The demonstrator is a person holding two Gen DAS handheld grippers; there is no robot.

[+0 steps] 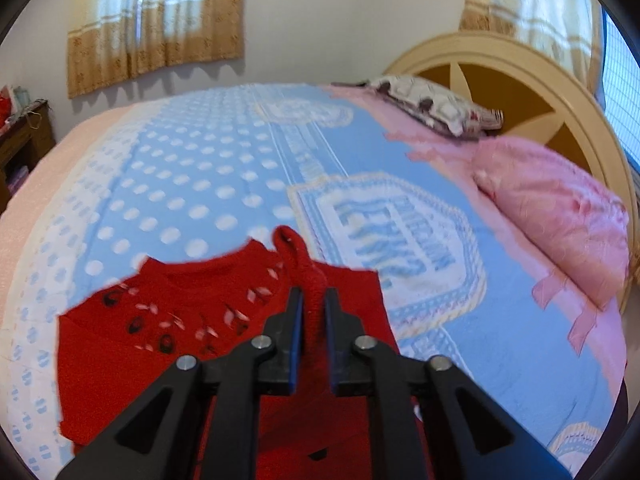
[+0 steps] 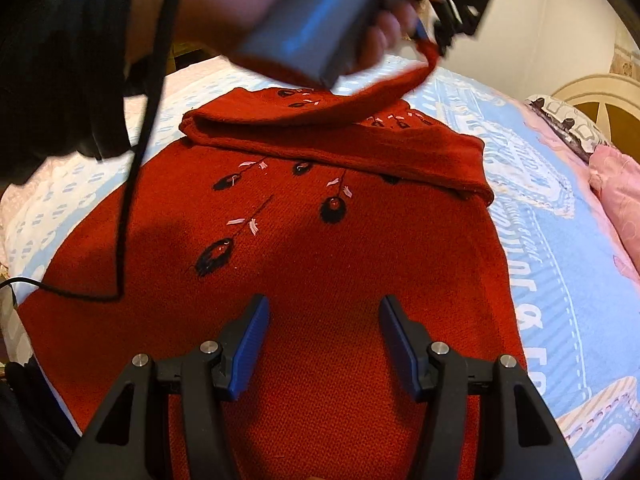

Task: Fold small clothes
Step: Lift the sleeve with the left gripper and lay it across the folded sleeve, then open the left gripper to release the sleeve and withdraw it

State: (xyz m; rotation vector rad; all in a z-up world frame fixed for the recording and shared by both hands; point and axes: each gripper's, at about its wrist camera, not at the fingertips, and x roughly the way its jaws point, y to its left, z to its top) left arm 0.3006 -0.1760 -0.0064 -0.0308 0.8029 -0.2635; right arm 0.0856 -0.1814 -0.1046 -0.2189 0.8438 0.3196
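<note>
A small red knitted sweater (image 2: 320,280) with black and white flower embroidery lies on the bed. My left gripper (image 1: 313,300) is shut on a sleeve of the red sweater (image 1: 304,264) and holds it lifted over the body of the garment. In the right wrist view the left gripper (image 2: 440,36) shows at the top with the sleeve (image 2: 380,88) stretched across the sweater's upper part. My right gripper (image 2: 324,312) is open and empty, just above the sweater's lower middle.
The bed has a blue and white patterned cover (image 1: 200,168). A pink pillow (image 1: 552,216) and a patterned pillow (image 1: 436,104) lie by the cream headboard (image 1: 560,92). A black cable (image 2: 132,184) hangs at the left. A dark wooden shelf (image 1: 20,148) stands at the far left.
</note>
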